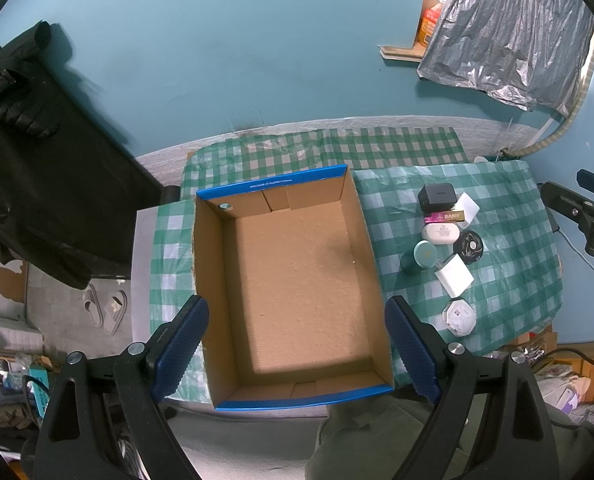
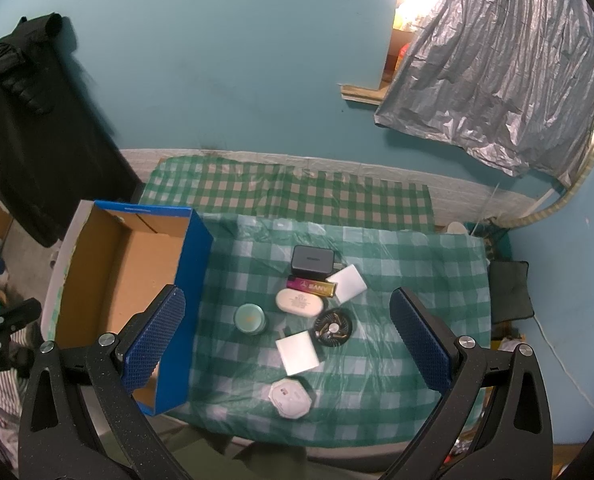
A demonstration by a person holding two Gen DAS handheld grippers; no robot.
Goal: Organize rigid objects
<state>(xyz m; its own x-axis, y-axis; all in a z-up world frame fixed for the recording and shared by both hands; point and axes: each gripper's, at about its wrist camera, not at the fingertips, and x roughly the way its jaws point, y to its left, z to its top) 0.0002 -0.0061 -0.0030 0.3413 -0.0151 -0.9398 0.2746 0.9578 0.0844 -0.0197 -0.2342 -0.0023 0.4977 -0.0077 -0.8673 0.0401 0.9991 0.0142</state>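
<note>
Cardboard box (image 1: 297, 296) with blue outer walls sits on the green-checked tablecloth (image 2: 397, 280), open top, nothing inside. It serves as the landmark.

Left gripper (image 1: 297, 354) hangs above the box's near end, fingers spread wide, one blue pad over each long wall, gripping nothing.

Right gripper (image 2: 287, 344) hovers to the right of the box, over the cluster of small items, fingers likewise wide apart and empty.

All items lie on the cloth right of the box, none in it:
- black charger block (image 2: 312, 261), farthest back
- white flat block (image 2: 348, 282), just right of the charger
- pink-and-gold bar marked SANY (image 2: 311, 287), touching the front of the charger
- white oval case (image 2: 300, 302), just in front of the bar
- teal round tin (image 2: 249, 318), nearest the box's right wall, apart from it
- black round disc (image 2: 332, 327), right of the tin
- white plug adapter (image 2: 298, 352), just in front of the disc, prongs toward the tin
- white octagonal case (image 2: 289, 397), nearest the table's front edge, apart from the rest

Blue wall behind; a dark jacket (image 1: 29, 152) hangs left of the box.
</note>
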